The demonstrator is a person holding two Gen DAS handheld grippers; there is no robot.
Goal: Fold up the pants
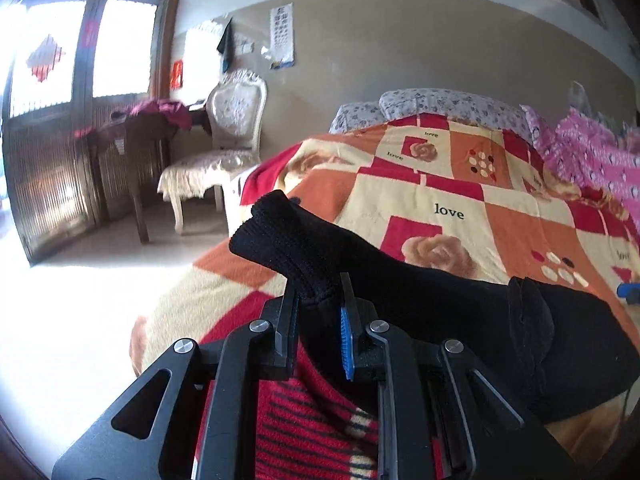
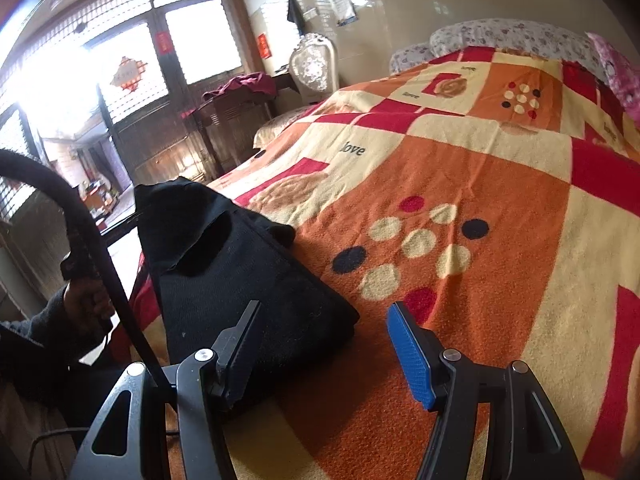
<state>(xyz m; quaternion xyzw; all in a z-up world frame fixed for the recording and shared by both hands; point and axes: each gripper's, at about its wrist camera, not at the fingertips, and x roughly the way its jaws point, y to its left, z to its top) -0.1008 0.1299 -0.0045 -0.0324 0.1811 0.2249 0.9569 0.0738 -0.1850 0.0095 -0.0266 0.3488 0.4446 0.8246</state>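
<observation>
My left hand-held gripper (image 1: 318,300) pinches the black pants (image 1: 420,300), hem half hidden; the right hand-held gripper (image 2: 328,328) gapes wide above the bed (image 2: 500,200)

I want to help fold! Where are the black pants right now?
The black pants lie on the checked blanket at the bed's near-left edge in the right wrist view; the left gripper pinches their ribbed end.

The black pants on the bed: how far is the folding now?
Done: the black pants already lie doubled on the blanket. In hand: the left tool grips a raised cuff end. Left: laying that end over; the right tool waits open beside the pants.
</observation>
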